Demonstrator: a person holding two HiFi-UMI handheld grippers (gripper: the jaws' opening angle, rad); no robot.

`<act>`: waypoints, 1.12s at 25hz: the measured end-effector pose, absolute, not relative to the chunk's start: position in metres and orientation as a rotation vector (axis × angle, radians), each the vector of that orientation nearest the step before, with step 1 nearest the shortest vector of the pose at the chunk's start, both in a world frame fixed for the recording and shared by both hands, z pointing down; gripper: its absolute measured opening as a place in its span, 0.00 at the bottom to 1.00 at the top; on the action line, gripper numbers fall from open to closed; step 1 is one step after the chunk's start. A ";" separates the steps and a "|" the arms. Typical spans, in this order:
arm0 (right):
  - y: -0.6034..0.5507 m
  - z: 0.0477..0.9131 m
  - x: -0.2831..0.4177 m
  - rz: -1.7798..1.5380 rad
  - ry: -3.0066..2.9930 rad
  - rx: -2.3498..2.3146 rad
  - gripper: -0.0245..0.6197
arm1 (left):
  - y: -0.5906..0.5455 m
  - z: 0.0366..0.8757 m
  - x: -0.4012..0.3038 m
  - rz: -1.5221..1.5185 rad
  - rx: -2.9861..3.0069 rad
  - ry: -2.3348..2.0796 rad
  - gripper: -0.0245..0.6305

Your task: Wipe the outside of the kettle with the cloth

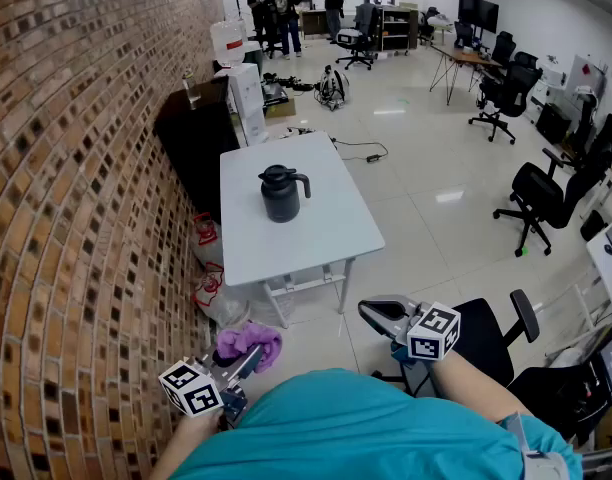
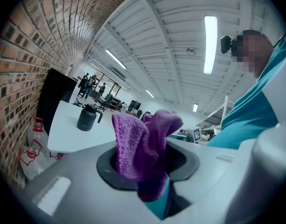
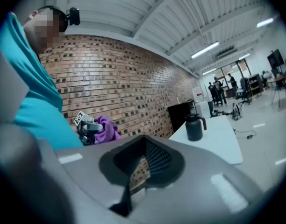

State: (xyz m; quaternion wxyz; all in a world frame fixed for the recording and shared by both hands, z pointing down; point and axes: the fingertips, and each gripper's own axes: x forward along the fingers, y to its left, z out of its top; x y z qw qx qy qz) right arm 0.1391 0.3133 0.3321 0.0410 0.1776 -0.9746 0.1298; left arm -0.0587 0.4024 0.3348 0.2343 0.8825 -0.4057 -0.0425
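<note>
Brick walling (image 1: pixel 76 218) ran along the left of an open office, and beside it stood a white rectangular desk (image 1: pixel 316 243). It carried the dark cylindrical kettle (image 1: pixel 282 193), upright near its middle, handle toward the right. Both grippers were held close to the person's body, well short of the desk, with the kettle straight ahead of them. The left gripper (image 1: pixel 243 361) had its jaws clamped on a crumpled purple cloth (image 1: pixel 248 342). The right gripper (image 1: pixel 381 316) had its jaws pressed together, empty. Neither looked clearly nearer the kettle.
</note>
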 end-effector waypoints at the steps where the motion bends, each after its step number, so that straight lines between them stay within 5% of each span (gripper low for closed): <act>1: 0.308 0.334 0.142 0.381 -2.978 0.535 0.04 | 0.398 0.334 -0.054 -0.122 2.413 -1.120 0.24; 6: 0.278 0.340 0.160 0.331 -2.973 0.510 0.05 | 0.374 0.330 -0.038 -0.141 2.399 -1.173 0.24; 10: 0.243 0.351 0.150 0.302 -2.951 0.480 0.14 | 0.345 0.327 -0.052 -0.130 2.398 -1.208 0.24; 19: 0.044 0.379 0.028 -0.051 -2.755 0.572 0.37 | 0.195 0.358 -0.181 -0.047 2.501 -1.209 0.24; 28: -0.114 0.437 -0.031 -0.140 -2.415 0.546 0.46 | 0.047 0.399 -0.219 0.091 2.462 -0.973 0.24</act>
